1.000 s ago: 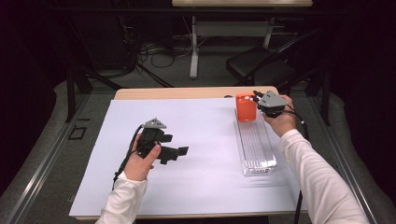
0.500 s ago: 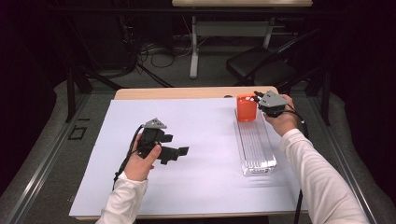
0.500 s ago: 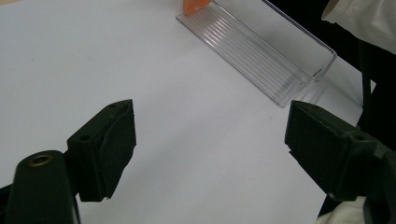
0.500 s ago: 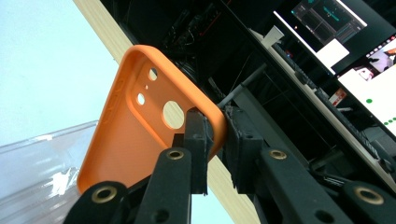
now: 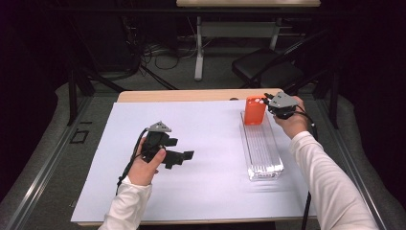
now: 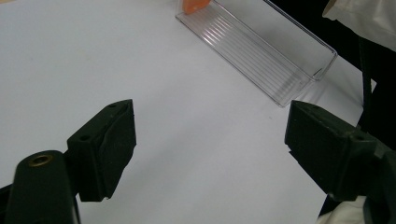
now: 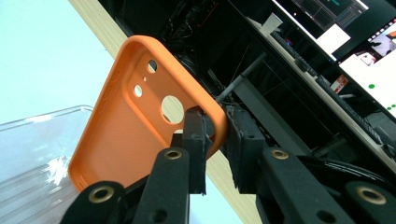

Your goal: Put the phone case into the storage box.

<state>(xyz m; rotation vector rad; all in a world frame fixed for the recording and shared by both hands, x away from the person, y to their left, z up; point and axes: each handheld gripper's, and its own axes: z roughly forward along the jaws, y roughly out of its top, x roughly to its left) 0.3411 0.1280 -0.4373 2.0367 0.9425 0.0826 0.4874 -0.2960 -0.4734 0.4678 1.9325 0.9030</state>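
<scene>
The right tool (image 7: 215, 140) is clamped on the top edge of an orange phone case (image 5: 254, 110), its jaws pinching the thin rim beside the camera cut-outs, and holds the case upright at the far end of a clear ribbed plastic tray (image 5: 261, 148) lying on the white tabletop (image 5: 201, 201). Whether the case's lower edge already touches the tray floor I cannot tell. The left tool (image 6: 210, 144) hovers over the paper well apart from the tray, jaws spread wide with nothing between them. The main risk, as I judge it, is the grip: it bites only a narrow strip of soft, flexible rim, so the case could pivot or slip out if tilted. If released while standing upright, it would likely topple, perhaps over the tray's low wall. The light tray could also skid if nudged, since the left tool is not steadying it.
</scene>
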